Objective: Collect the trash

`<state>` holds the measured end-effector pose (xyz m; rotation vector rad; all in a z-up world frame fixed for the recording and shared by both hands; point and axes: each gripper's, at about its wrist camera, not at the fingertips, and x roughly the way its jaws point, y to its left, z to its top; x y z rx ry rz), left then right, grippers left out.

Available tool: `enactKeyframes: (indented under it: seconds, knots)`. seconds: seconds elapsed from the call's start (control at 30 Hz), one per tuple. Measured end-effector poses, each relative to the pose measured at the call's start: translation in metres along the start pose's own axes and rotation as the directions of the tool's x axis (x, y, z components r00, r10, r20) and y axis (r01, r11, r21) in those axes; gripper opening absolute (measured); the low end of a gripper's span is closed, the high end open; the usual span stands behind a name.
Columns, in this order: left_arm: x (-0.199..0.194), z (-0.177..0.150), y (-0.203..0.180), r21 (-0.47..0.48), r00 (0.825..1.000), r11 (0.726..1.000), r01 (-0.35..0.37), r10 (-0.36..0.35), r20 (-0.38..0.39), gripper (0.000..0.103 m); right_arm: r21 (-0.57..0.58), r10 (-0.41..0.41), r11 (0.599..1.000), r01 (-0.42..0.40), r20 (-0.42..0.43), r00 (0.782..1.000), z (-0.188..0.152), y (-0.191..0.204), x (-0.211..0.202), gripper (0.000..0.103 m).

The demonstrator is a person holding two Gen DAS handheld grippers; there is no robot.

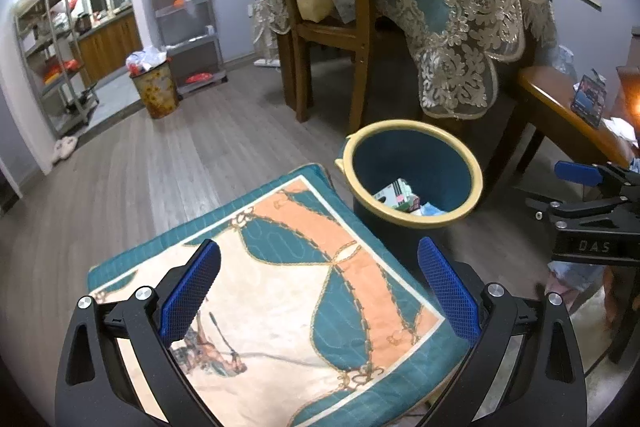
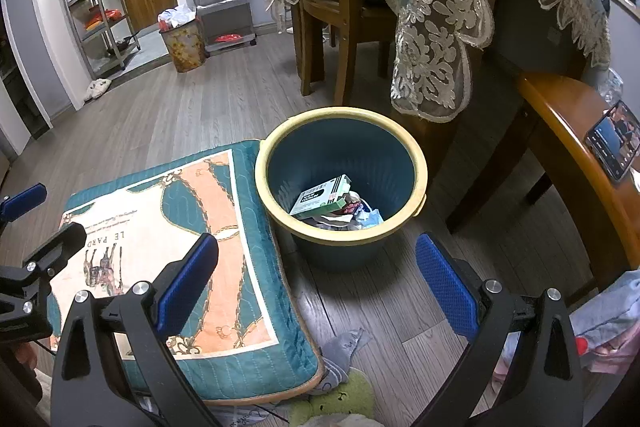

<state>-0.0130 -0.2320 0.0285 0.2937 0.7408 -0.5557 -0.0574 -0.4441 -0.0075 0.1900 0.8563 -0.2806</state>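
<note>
A blue trash bin with a yellow rim (image 2: 418, 163) stands on the wood floor; it also shows in the left wrist view (image 1: 478, 179). Inside lie a green-and-white carton (image 2: 322, 199) (image 1: 394, 193) and crumpled wrappers (image 2: 360, 215). My left gripper (image 1: 318, 289) is open and empty above a teal and orange cushion (image 1: 280, 307), left of the bin. My right gripper (image 2: 316, 279) is open and empty, above the floor in front of the bin. Each gripper shows at the edge of the other's view: the right gripper (image 1: 592, 203) and the left gripper (image 2: 36, 251).
The cushion (image 2: 180, 247) touches the bin's left side. A wooden chair (image 2: 332, 7) and a table with a lace cloth (image 2: 440, 27) stand behind. A wooden side table (image 2: 568, 155) holds a phone (image 2: 614, 139). Cloth items (image 2: 344, 347) lie on the floor. A full bin (image 2: 182, 43) stands far back.
</note>
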Motion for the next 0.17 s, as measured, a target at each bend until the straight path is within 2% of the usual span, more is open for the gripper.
enactKeyframes:
  seconds: [0.17]
  knots:
    - [0.0011, 0.0011, 0.0078, -0.033, 0.999, 0.999, -0.009, 0.007, -0.038, 0.098, -0.001, -0.025, 1.0, 0.025, -0.022, 0.999, -0.0025, 0.0006, 0.0051, 0.097]
